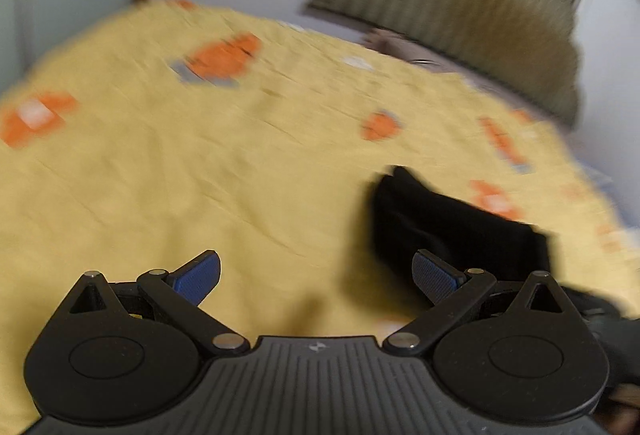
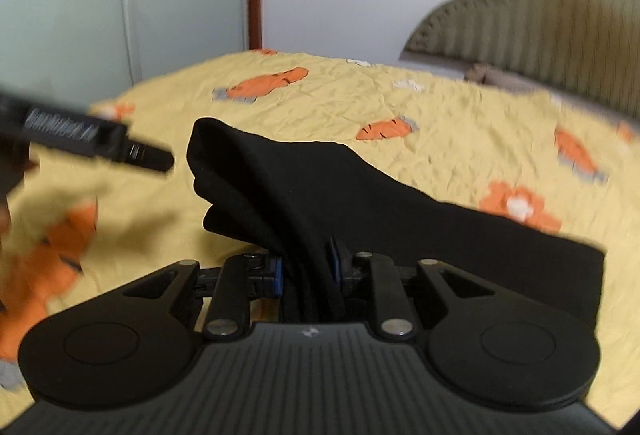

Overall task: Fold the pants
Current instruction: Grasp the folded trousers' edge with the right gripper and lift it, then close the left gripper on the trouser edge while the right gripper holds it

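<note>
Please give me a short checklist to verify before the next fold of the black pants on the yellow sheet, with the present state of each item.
1. Right gripper has cloth: ok. Its blue pads are closed on a bunch of the pants.
2. Left gripper free to take a second hold: ok. Its jaws stand wide open with nothing between them.
3. Left gripper clear of the pants: ok. It hangs over bare sheet, beside the pants.
4. Pants lying flat: not ok. The cloth is lifted and bunched at the held end.
5. Free room on the sheet for the fold: ok.
6. Legs lined up edge to edge: cannot tell, the cloth is too dark.
</note>
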